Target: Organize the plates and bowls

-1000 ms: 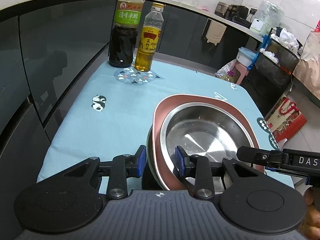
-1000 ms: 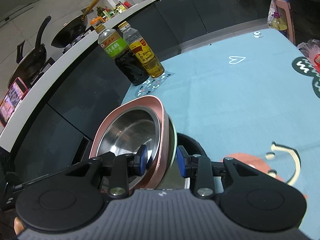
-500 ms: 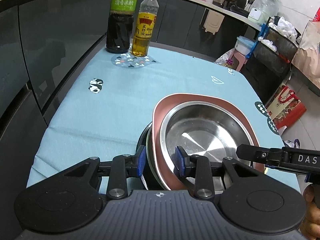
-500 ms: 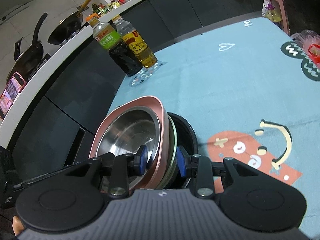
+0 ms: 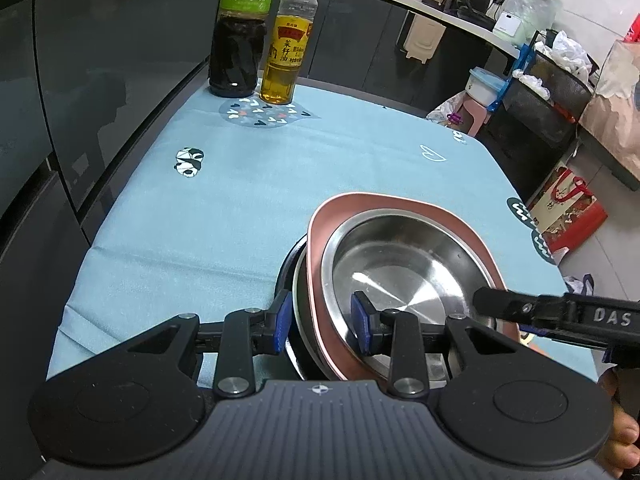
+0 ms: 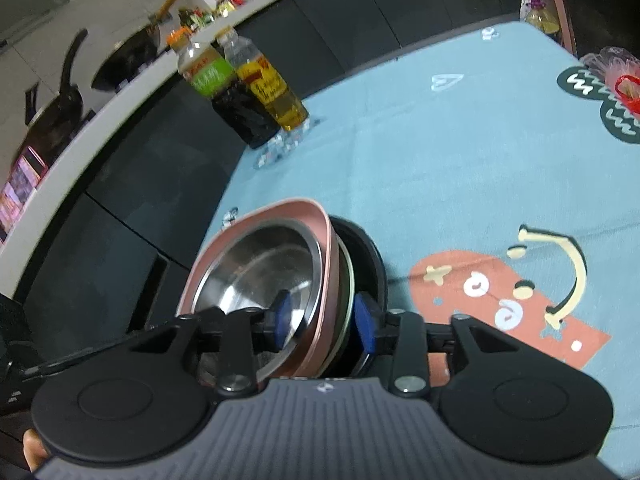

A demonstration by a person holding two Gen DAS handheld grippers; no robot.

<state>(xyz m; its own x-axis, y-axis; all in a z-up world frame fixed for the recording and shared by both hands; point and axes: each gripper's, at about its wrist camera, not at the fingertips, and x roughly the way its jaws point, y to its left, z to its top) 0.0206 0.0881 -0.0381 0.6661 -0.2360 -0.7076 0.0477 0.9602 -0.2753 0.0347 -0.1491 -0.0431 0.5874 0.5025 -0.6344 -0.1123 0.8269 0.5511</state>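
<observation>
Covering most of both views, a light blue printed cloth (image 5: 280, 184) is spread over the counter. A stack of dishes is seen at lower centre of each frame: a black dish (image 6: 372, 256) lowest, a pale-rimmed dish (image 6: 349, 280) above it, then a pink squarish plate (image 5: 320, 236) with a steel bowl (image 5: 404, 264) nested inside. Two bottles, a dark vinegar bottle (image 5: 238, 32) and a yellow oil bottle (image 5: 288, 44), are placed at upper left of the left view. The left tool (image 5: 320, 322) is pinched on the stack's near rim. The right tool (image 6: 322, 316) is opening, its pads straddling the stack's rim without clearly pressing it.
</observation>
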